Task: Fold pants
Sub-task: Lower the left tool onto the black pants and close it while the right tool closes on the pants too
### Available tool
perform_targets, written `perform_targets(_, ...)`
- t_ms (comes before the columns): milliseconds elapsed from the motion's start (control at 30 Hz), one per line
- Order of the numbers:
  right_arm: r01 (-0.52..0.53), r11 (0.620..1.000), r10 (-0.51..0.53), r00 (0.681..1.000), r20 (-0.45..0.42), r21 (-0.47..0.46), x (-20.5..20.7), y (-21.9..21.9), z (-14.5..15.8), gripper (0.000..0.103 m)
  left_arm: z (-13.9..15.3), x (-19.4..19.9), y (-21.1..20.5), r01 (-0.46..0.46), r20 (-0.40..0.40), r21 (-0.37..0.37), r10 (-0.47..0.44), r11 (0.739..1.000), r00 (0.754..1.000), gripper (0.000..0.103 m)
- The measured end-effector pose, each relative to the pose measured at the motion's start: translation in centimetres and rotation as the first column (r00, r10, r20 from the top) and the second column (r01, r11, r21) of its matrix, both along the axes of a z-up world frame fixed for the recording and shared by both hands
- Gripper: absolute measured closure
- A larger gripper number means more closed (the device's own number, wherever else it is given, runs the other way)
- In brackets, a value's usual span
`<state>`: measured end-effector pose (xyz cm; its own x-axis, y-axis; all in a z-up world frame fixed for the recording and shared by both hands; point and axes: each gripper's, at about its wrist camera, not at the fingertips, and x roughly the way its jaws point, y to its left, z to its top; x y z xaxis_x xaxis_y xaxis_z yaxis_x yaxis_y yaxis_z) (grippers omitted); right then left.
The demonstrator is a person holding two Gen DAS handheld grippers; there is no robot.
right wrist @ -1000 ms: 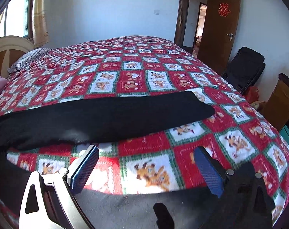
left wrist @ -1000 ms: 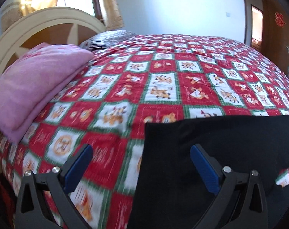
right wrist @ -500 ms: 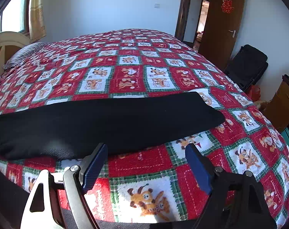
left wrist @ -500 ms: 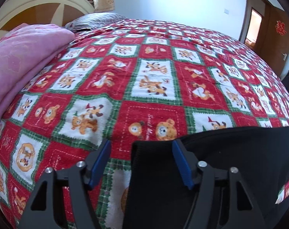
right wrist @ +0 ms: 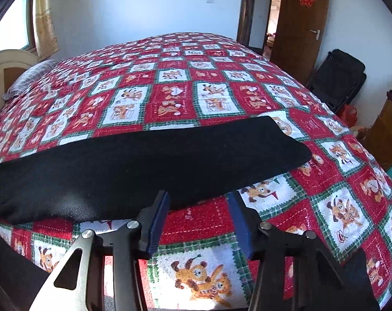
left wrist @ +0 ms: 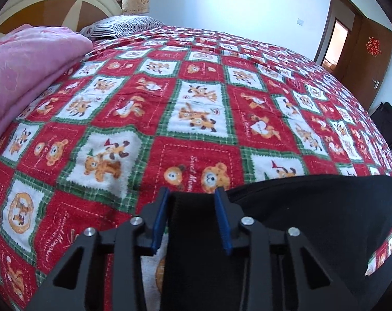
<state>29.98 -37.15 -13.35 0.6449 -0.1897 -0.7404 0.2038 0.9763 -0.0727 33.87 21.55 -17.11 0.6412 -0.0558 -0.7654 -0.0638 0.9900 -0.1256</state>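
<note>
In the left wrist view, the black pants (left wrist: 286, 207) are seen spread on a bed covered by a red, white and green bear-patterned quilt (left wrist: 196, 90). The left gripper (left wrist: 192, 194) is tilted down over the near left corner of the pants, and that corner lies between its two blue pads (left wrist: 159, 220). The jaws are closing; a thin gap is seen between each pad and the cloth, so the corner is not yet pinched. A folded pink blanket (left wrist: 27, 72) is piled at the left, near a striped pillow (left wrist: 123, 24) and a cream headboard (left wrist: 53, 2). A brown door (left wrist: 369, 54) is seen at the far right.

In the right wrist view, one pant leg (right wrist: 144, 165) is laid across the quilt (right wrist: 170, 77), its hem toward the right. The right gripper (right wrist: 198, 202) is held at the near edge of that leg. Its jaws are closing, with the edge of the cloth and bare quilt between the pads (right wrist: 157, 223), which are apart from the cloth. A black bag (right wrist: 338, 77) is propped against the wall beside the door (right wrist: 299, 18).
</note>
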Motion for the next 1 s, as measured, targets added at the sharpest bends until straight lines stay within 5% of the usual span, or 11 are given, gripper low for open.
perform_targets(133,0.019,1.000,-0.019,1.000,-0.005,0.013,0.0,-1.1,0.1,0.053,-0.1,-0.1,0.5,0.010,0.020,-0.015,-0.010,1.000,1.000,0.086)
perform_targets(367,0.067,0.997,-0.067,0.998,-0.010,0.030,0.3,-3.8,1.2,0.053,-0.3,-0.2,0.5,0.019,0.030,-0.017,-0.019,1.000,0.999,0.088)
perform_targets(667,0.222,0.969,-0.224,0.975,0.003,0.108,3.4,-13.0,3.3,0.053,-0.7,0.2,0.4,0.027,0.013,-0.008,-0.027,1.000,1.000,0.088)
perform_targets(1000,0.150,0.957,-0.137,0.988,-0.068,0.247,10.2,-16.5,1.1,0.047,-1.0,0.4,0.2,0.025,0.006,0.013,-0.026,1.000,1.000,0.088)
